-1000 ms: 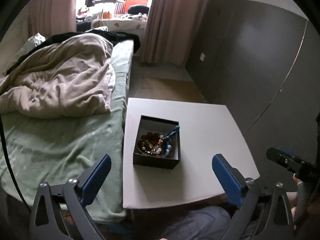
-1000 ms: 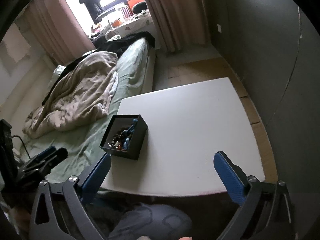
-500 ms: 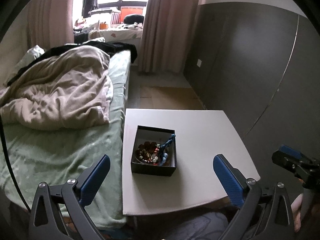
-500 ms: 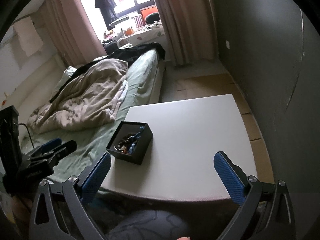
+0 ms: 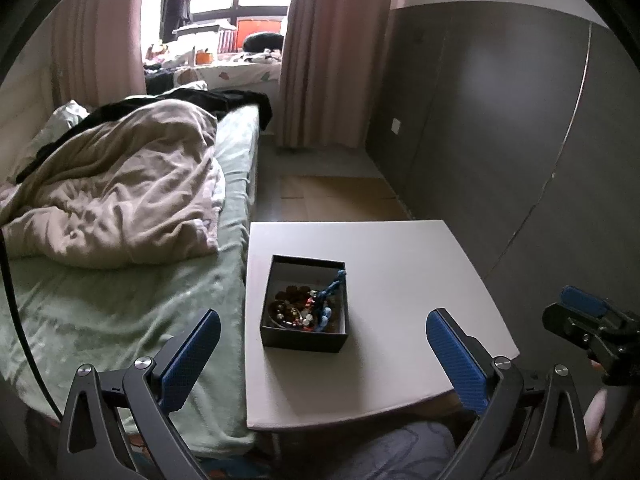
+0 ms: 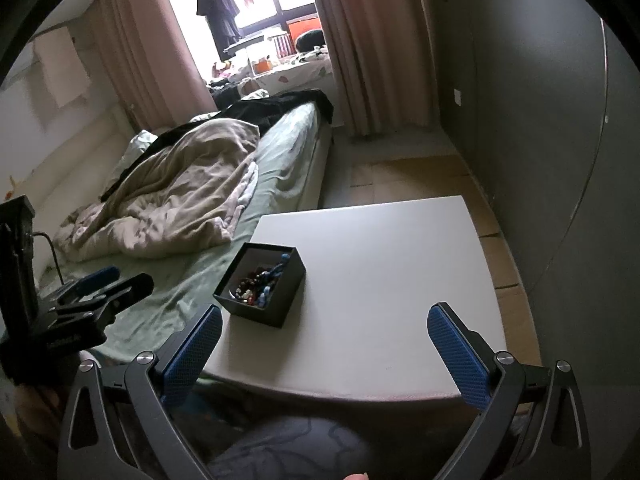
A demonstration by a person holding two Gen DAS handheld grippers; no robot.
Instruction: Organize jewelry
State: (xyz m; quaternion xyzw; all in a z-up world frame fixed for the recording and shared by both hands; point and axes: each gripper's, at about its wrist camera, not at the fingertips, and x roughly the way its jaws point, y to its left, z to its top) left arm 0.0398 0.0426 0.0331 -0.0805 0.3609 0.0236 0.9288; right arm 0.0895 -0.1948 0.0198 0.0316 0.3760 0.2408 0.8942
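Observation:
A small black open box [image 5: 305, 304] holds a tangle of bead bracelets and a blue cord [image 5: 306, 306]. It sits on a white table [image 5: 400, 272] near the table's left edge. It also shows in the right wrist view [image 6: 261, 285]. My left gripper [image 5: 322, 354] is open and empty, held above the table's near edge, with the box between and beyond its fingers. My right gripper [image 6: 324, 350] is open and empty, held to the right of the box above the table [image 6: 380, 264]. Each gripper shows at the edge of the other's view.
A bed [image 5: 120, 300] with green sheet and a beige duvet [image 5: 116, 196] borders the table's left side. A dark grey wall [image 5: 500, 120] runs along the right. Bare floor [image 5: 332, 192] lies beyond the table, with curtains and a window at the far end.
Both grippers have lifted and pulled back from the table, so the box looks smaller and lower in both views. Both stay open and empty.

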